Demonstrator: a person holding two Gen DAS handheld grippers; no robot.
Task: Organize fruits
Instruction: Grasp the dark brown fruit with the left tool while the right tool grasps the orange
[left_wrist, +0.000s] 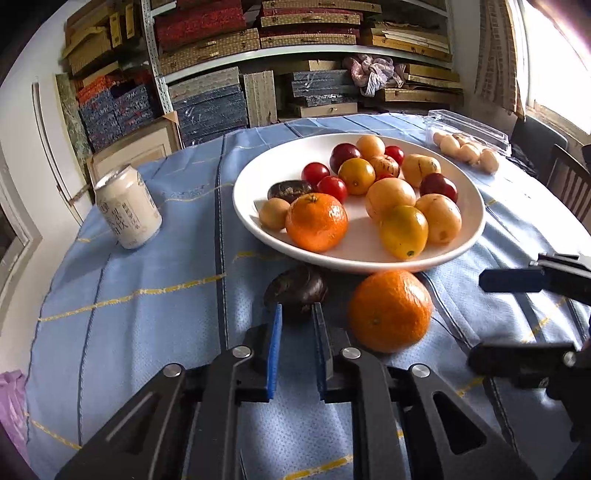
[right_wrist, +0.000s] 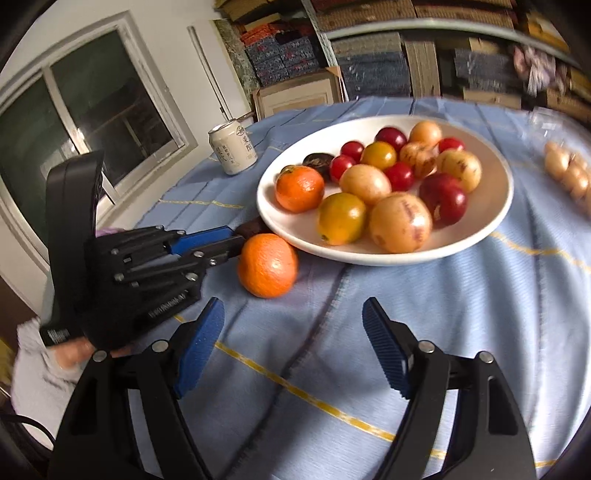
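The left gripper (left_wrist: 297, 314) reaches along the blue-clothed table (left_wrist: 147, 332) with its blue-padded fingers (left_wrist: 275, 347) narrowed around a dark brown fruit (left_wrist: 297, 291), the tips on either side of it; whether the pads actually press its skin cannot be told. This dark fruit lies on the cloth just in front of the near rim of the white plate (left_wrist: 469, 236), and a loose orange (left_wrist: 389, 310) sits just to its right, also on the cloth and close to the rim. In the right wrist view the same orange (right_wrist: 267, 264) lies beside the left gripper's tips (right_wrist: 236, 240), near the plate's (right_wrist: 506, 206) left edge. The right gripper (right_wrist: 293, 321) hovers nearer over bare cloth, its fingers (right_wrist: 201, 347) spread wide with nothing between them. The plate holds a second orange (left_wrist: 317, 221), another dark fruit (left_wrist: 290, 190), small red tomatoes (left_wrist: 332, 188), yellow tomatoes (left_wrist: 404, 232), dark red plums (left_wrist: 438, 186) and pale yellow-brown fruits (left_wrist: 390, 197), packed together toward its middle and far side. A cream drink can (left_wrist: 127, 210) stands upright on the table to the left of the plate, well apart from it. At the far right, a row of pale round fruits (left_wrist: 467, 151) lies beside a clear plastic box (left_wrist: 469, 129).
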